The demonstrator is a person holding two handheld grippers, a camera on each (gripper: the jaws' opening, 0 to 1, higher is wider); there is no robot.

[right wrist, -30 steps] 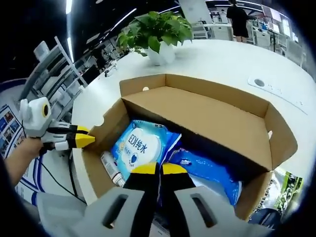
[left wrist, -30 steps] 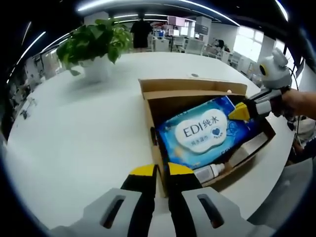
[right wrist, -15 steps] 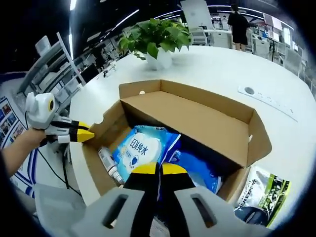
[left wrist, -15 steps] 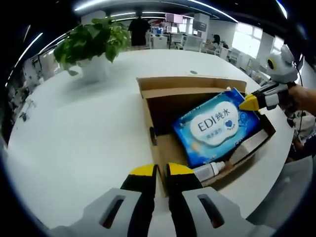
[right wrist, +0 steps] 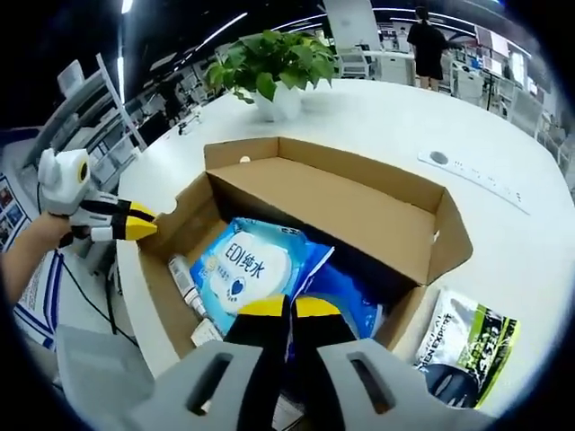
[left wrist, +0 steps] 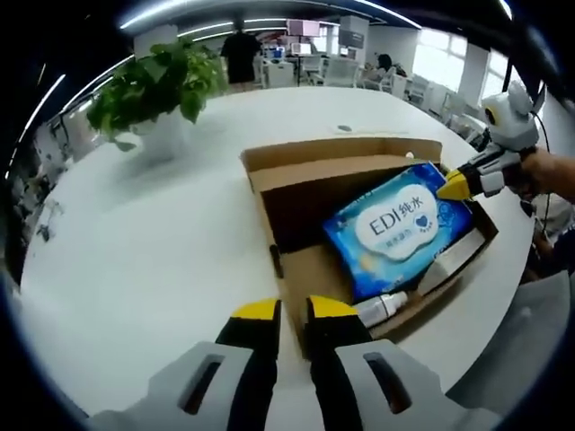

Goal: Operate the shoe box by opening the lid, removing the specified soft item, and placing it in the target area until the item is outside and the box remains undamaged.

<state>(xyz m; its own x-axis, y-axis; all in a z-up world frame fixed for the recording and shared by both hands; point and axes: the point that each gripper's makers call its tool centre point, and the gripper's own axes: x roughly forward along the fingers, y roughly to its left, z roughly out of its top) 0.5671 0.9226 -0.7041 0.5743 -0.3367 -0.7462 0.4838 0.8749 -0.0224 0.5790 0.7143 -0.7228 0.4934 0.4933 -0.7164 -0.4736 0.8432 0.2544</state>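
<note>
Potted green leafy plant (left wrist: 153,90) at far left on round white table (left wrist: 135,233); open brown cardboard shoe box (left wrist: 296,269) mid-table, holding blue soft wipes pack (left wrist: 400,224); left gripper (left wrist: 286,314) pressed together outside box; right gripper (left wrist: 446,189) pinching pack's far corner

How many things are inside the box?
2 that I can see: a blue wipes pack held at one end by the right tool, and a small bottle beside it. More may hide underneath.

Open shoe box (right wrist: 359,215) top gives access; bottle (left wrist: 382,310) crowds wipes pack (left wrist: 400,224).
</note>
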